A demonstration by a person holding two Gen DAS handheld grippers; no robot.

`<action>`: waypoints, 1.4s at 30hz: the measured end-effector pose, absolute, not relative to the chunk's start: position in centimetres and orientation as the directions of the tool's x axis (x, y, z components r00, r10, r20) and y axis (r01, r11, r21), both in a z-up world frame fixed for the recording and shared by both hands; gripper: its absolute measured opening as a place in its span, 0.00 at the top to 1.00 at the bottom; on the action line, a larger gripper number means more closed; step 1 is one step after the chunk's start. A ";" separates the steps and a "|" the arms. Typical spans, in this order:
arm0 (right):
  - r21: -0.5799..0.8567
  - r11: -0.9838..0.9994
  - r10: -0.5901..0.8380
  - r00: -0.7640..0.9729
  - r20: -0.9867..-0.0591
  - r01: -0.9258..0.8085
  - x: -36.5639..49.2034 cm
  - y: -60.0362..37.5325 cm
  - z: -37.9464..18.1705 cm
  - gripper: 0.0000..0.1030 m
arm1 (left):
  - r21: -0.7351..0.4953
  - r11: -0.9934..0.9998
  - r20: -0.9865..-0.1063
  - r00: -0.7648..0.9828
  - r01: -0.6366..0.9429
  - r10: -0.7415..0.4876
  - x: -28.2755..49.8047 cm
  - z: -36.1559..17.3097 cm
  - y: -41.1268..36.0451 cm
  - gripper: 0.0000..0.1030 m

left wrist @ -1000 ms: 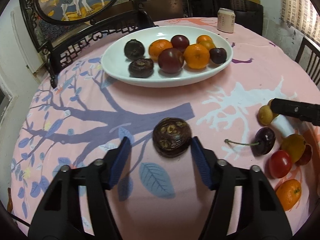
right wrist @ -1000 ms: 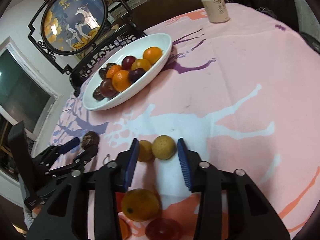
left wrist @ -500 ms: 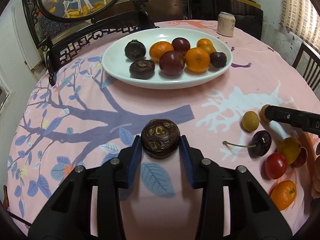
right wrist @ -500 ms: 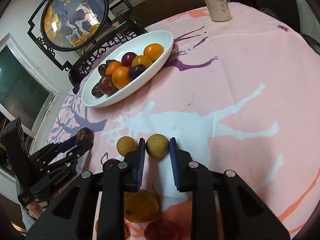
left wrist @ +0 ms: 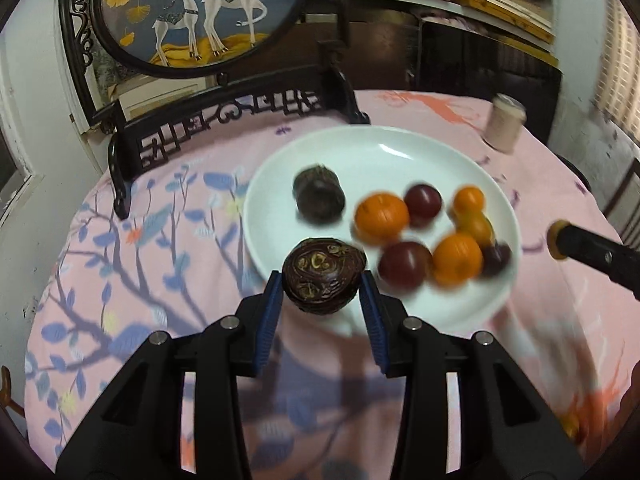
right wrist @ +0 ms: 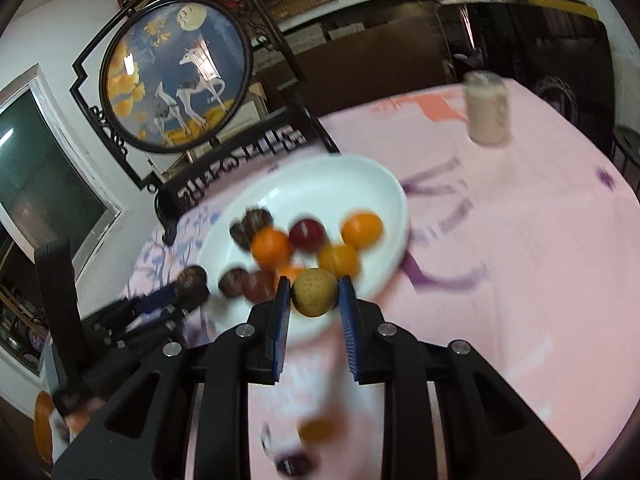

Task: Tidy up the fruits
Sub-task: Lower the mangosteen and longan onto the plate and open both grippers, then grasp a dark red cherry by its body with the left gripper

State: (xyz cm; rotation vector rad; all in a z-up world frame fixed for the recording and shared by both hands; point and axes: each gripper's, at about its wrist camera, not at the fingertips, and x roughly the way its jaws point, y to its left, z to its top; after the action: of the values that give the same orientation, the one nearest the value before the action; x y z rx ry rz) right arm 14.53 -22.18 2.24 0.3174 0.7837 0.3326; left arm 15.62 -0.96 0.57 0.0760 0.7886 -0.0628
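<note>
My left gripper [left wrist: 322,292] is shut on a dark brown wrinkled fruit [left wrist: 323,276] and holds it in the air at the near rim of the white bowl [left wrist: 280,168]. The bowl holds oranges [left wrist: 381,218], dark red plums [left wrist: 405,266] and another dark brown fruit [left wrist: 319,196]. My right gripper [right wrist: 314,300] is shut on a small yellow-brown round fruit [right wrist: 314,291] and holds it above the bowl's [right wrist: 384,184] near edge. The right gripper's tip with its fruit shows in the left wrist view [left wrist: 560,240]. The left gripper shows in the right wrist view [right wrist: 188,286].
A drink can [right wrist: 488,108] stands at the far side of the pink tablecloth [right wrist: 520,260]. A carved black stand with a round deer picture [left wrist: 200,12] is behind the bowl. Loose fruits [right wrist: 316,430] lie blurred on the cloth below the right gripper.
Both grippers closed on their fruits, lifted them off the cloth and moved forward to the bowl's near rim.
</note>
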 end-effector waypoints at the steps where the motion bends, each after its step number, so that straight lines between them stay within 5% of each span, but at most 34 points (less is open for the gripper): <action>1: 0.379 0.908 0.393 0.671 -0.629 -0.177 15.7 -21.4 2.4 0.76 | 0.035 0.996 -0.708 0.705 0.076 -0.029 16.1 0.5 -0.7 0.53; 3: 0.344 0.920 0.372 0.690 -0.621 -0.186 16.9 -20.4 2.3 0.70 | 0.005 0.999 -0.699 0.715 0.054 -0.035 16.7 0.6 0.0 0.25; 4: 0.330 0.925 0.362 0.695 -0.621 -0.187 17.4 -20.0 2.0 0.63 | -0.012 0.999 -0.691 0.722 0.053 -0.047 16.8 0.6 0.5 0.22; 5: 0.318 0.929 0.357 0.686 -0.633 -0.190 17.7 -19.8 1.7 0.54 | -0.025 0.998 -0.688 0.724 0.055 -0.057 16.8 0.6 1.0 0.22; 10: 0.354 0.916 0.377 0.701 -0.605 -0.187 16.7 -21.8 1.6 0.54 | -0.021 0.999 -0.694 0.718 0.044 -0.047 16.6 0.4 1.7 0.22; 12: 0.361 0.914 0.377 0.710 -0.594 -0.184 16.0 -22.3 1.9 0.47 | -0.008 0.999 -0.697 0.716 0.048 -0.040 16.3 0.3 1.6 0.22; 19: 0.388 0.905 0.391 0.699 -0.598 -0.175 13.1 -23.1 1.5 0.46 | 0.074 0.992 -0.700 0.714 0.104 -0.023 13.2 -0.5 0.0 0.22; 30: 0.398 0.912 0.335 0.736 -0.588 -0.097 7.3 -26.8 1.4 0.44 | 0.142 0.916 -0.677 0.712 0.375 -0.186 4.2 -0.8 -7.4 0.12; 42: 0.451 0.890 0.336 0.761 -0.555 -0.064 5.2 -29.0 1.5 0.44 | 0.203 0.896 -0.691 0.707 0.394 -0.154 4.0 -2.4 -9.7 0.09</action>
State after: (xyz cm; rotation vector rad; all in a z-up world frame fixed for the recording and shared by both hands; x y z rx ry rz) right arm 5.17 -29.04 1.45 0.4265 0.6753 0.2251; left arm 4.04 -9.65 -2.43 0.3515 0.7267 -0.3112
